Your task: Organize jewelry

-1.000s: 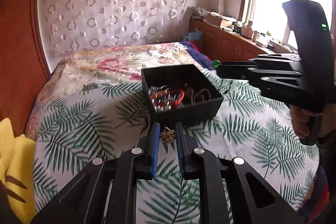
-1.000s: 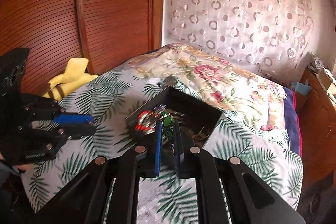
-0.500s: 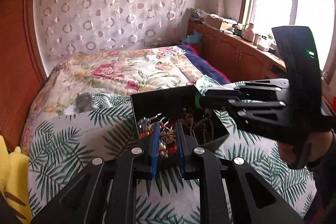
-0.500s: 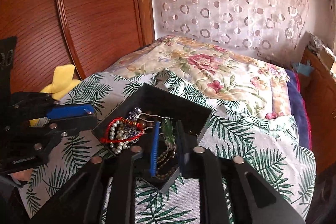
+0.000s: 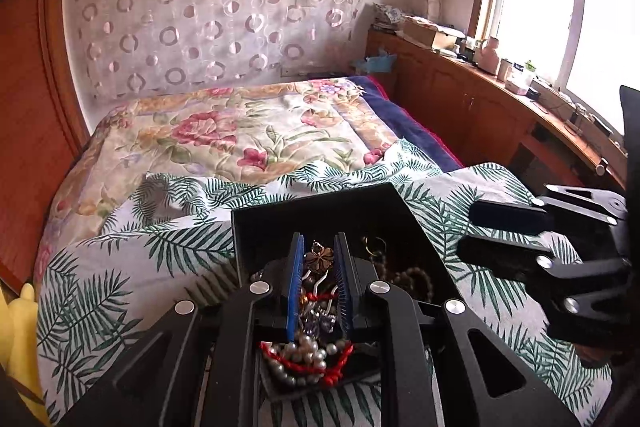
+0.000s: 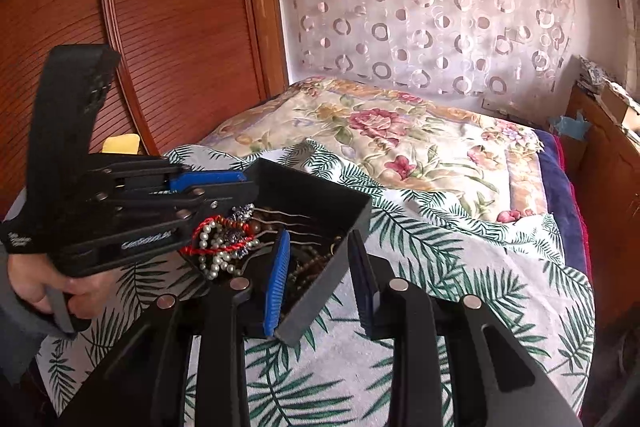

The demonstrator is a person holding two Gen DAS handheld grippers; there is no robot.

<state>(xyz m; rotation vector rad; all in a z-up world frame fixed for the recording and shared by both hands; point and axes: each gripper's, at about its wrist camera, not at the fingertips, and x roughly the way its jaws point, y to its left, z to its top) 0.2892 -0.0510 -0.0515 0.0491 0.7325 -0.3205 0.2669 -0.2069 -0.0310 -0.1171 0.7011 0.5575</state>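
Observation:
A black open box (image 5: pixel 312 201) (image 6: pixel 316 179) lies on the palm-leaf sheet, holding a pearl and red bead strand (image 5: pixel 308 359) (image 6: pixel 216 243), brown beads (image 5: pixel 416 279) and silver pins. My left gripper (image 5: pixel 319 263) (image 6: pixel 248 185) hangs over the box. A bronze flower ornament (image 5: pixel 319 259) sits between its blue pads near the tips, and the jaws are just opening. My right gripper (image 6: pixel 320 263) (image 5: pixel 466 233) is at the box's near corner, jaws opening. Only the box wall lies between its pads, and nothing is held.
A floral quilt (image 5: pixel 240 135) covers the bed beyond the sheet. A yellow soft thing (image 5: pixel 20 331) (image 6: pixel 120 143) lies at the left edge by the wooden panel (image 6: pixel 160 27). Wooden cabinets (image 5: pixel 480 107) with clutter run under the window. A hand (image 6: pixel 48 291) holds the left gripper.
My left gripper has carried the flower ornament forward from the sheet to above the box. My right gripper has opened, and the green piece is no longer between its pads.

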